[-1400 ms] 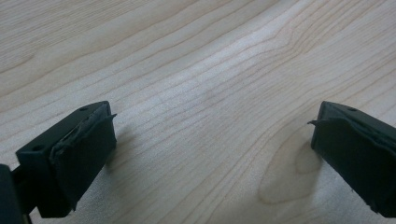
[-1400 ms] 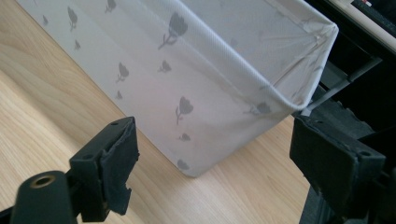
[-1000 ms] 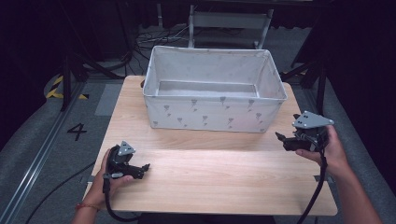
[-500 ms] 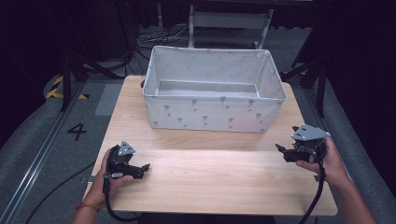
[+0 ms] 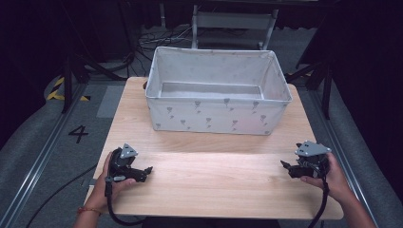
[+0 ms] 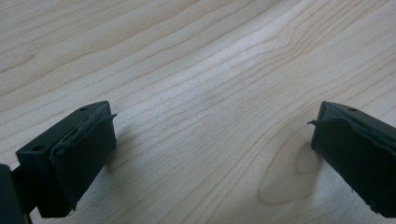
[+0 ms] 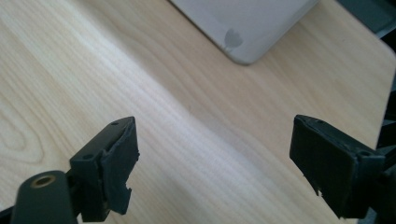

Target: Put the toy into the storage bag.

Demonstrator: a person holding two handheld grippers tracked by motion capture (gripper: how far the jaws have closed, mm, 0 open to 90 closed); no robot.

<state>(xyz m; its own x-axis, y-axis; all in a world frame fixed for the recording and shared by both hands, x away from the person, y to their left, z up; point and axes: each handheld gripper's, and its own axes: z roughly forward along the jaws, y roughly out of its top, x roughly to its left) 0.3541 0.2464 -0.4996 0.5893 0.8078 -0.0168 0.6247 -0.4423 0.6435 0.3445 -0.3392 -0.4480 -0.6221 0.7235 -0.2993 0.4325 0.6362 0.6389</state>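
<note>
A grey fabric box (image 5: 217, 90) stood at the far end of the wooden table (image 5: 214, 185). The left gripper (image 5: 146, 171) rested near the left edge, the right gripper (image 5: 284, 165) near the right edge, both with nothing between the jaws.

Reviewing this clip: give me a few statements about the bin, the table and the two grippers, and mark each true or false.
1. The fabric bin stands at the far half of the wooden table. True.
2. The bin holds a pile of clothes. False: what shows of its inside is bare.
3. The left gripper has its jaws apart with nothing between them. True.
4. The right gripper is clamped on the bin's rim. False: its jaws stand open over bare wood, and the bin's corner lies beyond them.
5. Both grippers are inside the bin. False: in the high view each is near a front corner of the table, on the person's side of the bin.
</note>
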